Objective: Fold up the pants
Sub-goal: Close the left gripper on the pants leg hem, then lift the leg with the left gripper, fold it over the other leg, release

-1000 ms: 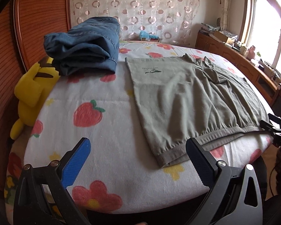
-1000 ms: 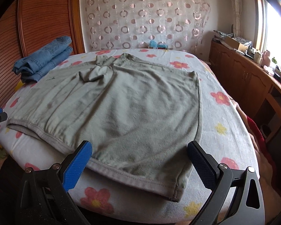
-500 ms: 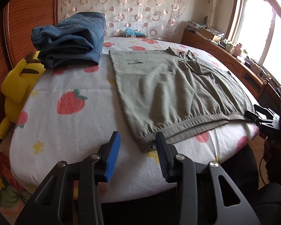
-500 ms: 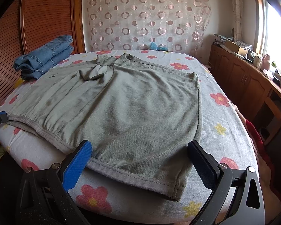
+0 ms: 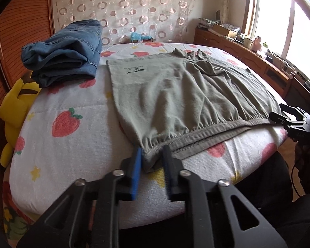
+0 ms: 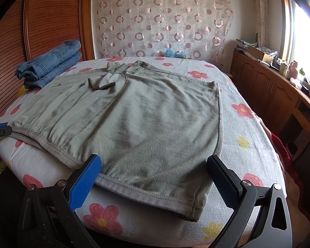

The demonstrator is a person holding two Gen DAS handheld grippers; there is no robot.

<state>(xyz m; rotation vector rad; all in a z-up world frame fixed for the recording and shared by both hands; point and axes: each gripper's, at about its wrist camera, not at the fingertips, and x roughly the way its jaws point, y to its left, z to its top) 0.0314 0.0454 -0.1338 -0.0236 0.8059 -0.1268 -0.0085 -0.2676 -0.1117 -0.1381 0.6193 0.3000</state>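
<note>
The olive-grey pants [image 5: 175,95] lie flat on the flower-print bed [image 5: 72,155], a small dark logo [image 5: 135,70] near one hem — its lettering too small to read. The left claw [image 5: 152,161] has just been closing and now pinches the waistband corner. The right claw [image 6: 155,177] stands spread at the other near corner — gripping nothing. Folded jeans [image 5: 66,51] sit beside the pants.

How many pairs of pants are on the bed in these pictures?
2. The olive pants lie spread flat across the middle; the folded jeans sit at the far left corner. Others may be hidden.
</note>
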